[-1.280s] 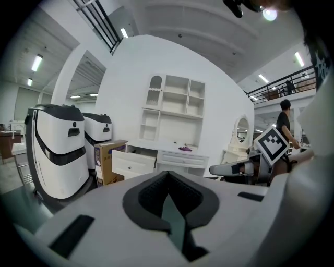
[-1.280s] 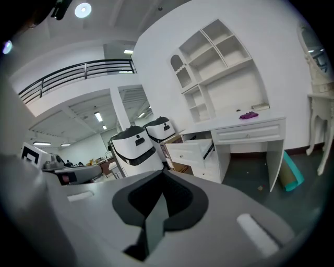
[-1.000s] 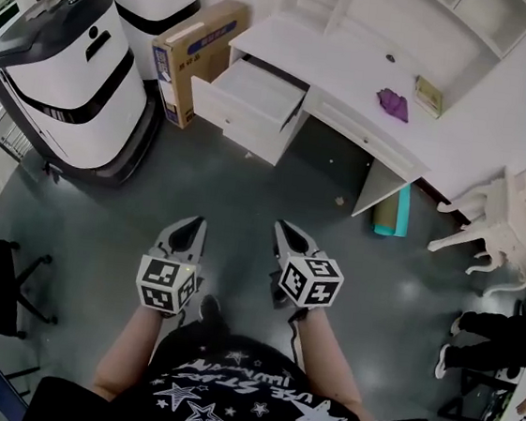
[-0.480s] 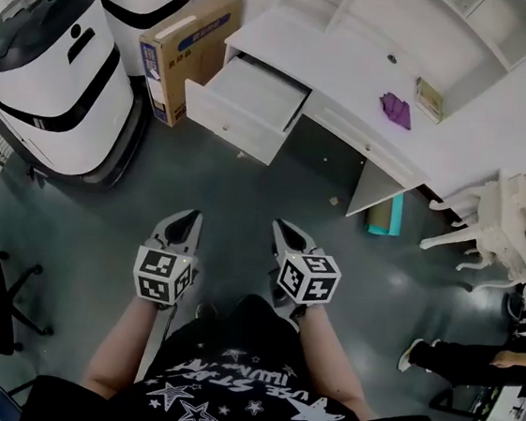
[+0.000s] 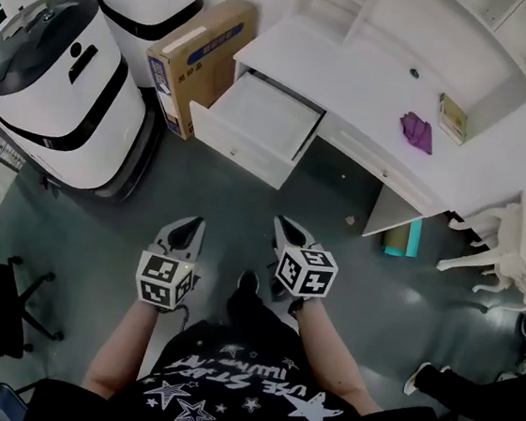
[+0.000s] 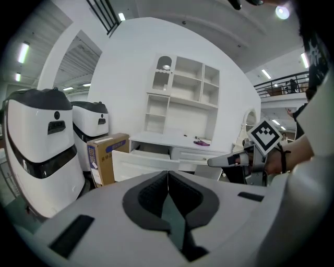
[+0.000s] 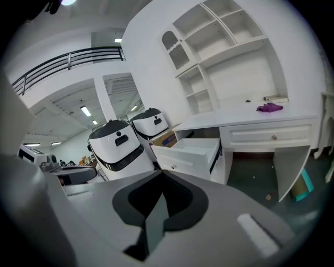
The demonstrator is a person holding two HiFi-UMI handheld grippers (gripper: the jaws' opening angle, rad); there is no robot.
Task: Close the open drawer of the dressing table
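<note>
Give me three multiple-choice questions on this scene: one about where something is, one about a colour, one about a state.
1. Where does the cardboard box stand?
A. On the tabletop
B. On the floor, beside the drawer end of the dressing table
C. Inside the drawer

2. What colour is the cloth lying on the tabletop?
A. Purple
B. Yellow
C. Red

3. What state is the left drawer in?
A. Pulled out, with its inside showing
B. Pushed in flush
C. Taken out and lying upside down

Answers:
1. B, since the head view shows the box on the floor next to the table's left end.
2. A, since the cloth shows purple against the white top.
3. A, since the drawer front stands well clear of the table and the bare inside is visible.
</note>
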